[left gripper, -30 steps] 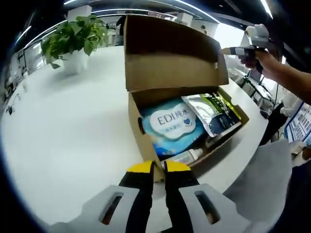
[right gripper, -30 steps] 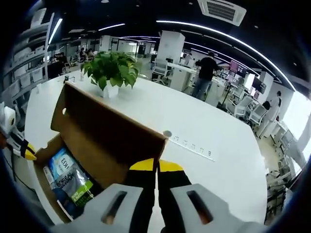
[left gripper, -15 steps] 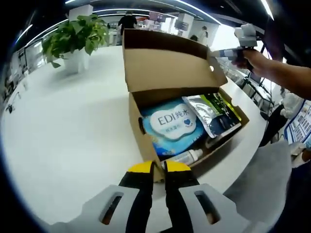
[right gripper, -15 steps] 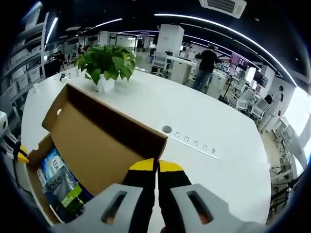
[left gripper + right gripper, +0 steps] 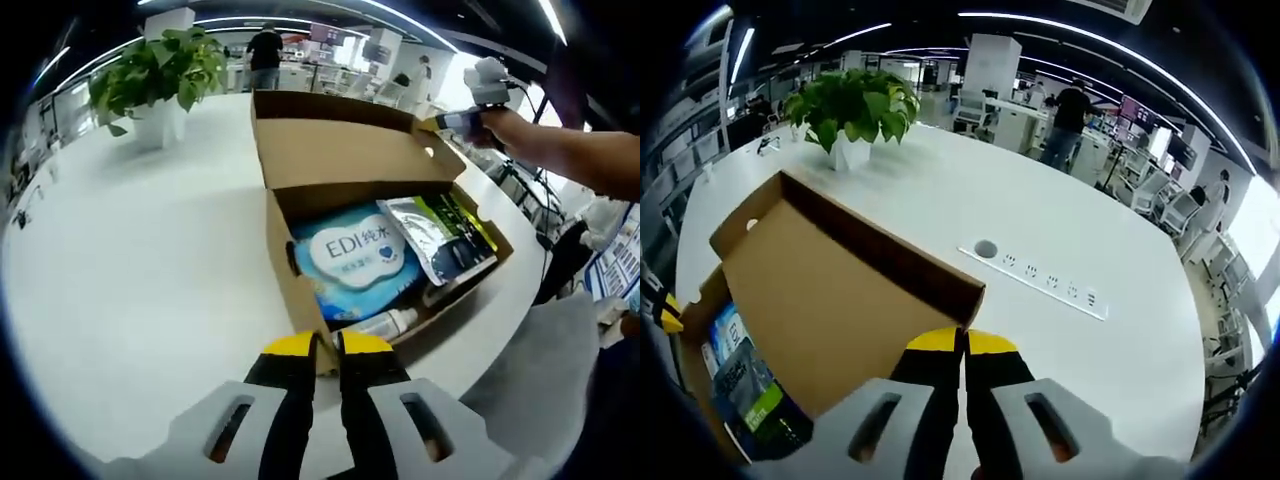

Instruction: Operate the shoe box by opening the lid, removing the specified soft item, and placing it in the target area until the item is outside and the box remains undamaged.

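Observation:
A brown cardboard shoe box (image 5: 290,290) stands open on the white table (image 5: 140,270). Its lid (image 5: 340,140) leans back, well past upright. Inside lie a blue and white soft wipes pack (image 5: 355,255), a silver, green and black pouch (image 5: 445,235) and a small tube (image 5: 385,322). My left gripper (image 5: 327,345) is shut on the box's near corner wall. My right gripper (image 5: 962,342) is shut on the lid's front flap (image 5: 890,265); it also appears as the right gripper (image 5: 440,122) at the lid's far corner, held by a hand. The pack (image 5: 725,335) and pouch (image 5: 755,400) show under the lid.
A potted plant (image 5: 160,75) stands at the table's far side, the same plant (image 5: 850,105) beyond the lid. A socket strip (image 5: 1050,285) and round grommet (image 5: 985,248) are set in the table. A person (image 5: 1070,120) stands among desks behind. Grey cloth (image 5: 550,370) hangs by the table edge.
The lid has swung further back and lower, with my right gripper moving along on its flap. The left gripper and box base have stayed put.

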### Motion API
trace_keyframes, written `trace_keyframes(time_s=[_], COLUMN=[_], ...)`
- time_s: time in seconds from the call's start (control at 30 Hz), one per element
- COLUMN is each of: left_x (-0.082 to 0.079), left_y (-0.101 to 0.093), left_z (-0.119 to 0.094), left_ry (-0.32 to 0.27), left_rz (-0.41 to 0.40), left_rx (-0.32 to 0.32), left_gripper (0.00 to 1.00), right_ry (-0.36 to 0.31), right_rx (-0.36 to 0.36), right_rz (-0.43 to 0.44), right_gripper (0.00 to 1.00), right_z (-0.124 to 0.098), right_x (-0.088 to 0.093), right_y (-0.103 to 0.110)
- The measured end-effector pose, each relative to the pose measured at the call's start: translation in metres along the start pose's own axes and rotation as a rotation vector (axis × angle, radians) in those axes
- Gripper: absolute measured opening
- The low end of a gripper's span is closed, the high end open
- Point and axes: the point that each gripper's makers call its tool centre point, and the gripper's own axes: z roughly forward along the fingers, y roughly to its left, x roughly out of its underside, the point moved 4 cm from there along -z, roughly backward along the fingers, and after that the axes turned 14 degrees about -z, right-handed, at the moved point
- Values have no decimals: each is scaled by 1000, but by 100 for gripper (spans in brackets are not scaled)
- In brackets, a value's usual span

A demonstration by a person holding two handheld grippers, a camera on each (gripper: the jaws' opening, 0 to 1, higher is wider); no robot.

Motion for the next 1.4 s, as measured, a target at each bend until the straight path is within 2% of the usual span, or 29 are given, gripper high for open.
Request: trace_keyframes(time_s=[0.2, 1.0, 1.33, 1.4], left_x=[0, 0, 0, 0], left_y=[0, 1, 1, 1], left_z=[0, -1, -1, -1], left_ry=[-1, -18, -22, -27], left_rz=[-6, -27, -28, -24], left_rx=[1, 5, 5, 1], left_gripper=[5, 5, 6, 6], right_ry=[37, 156, 177, 160], right_rx=[-14, -67, -76, -68], right_rz=[3, 1, -9, -10], right_gripper=[0, 0, 2, 5], right_z=[13, 42, 46, 45], right_x=[8, 37, 43, 41], right_y=[6, 21, 24, 23])
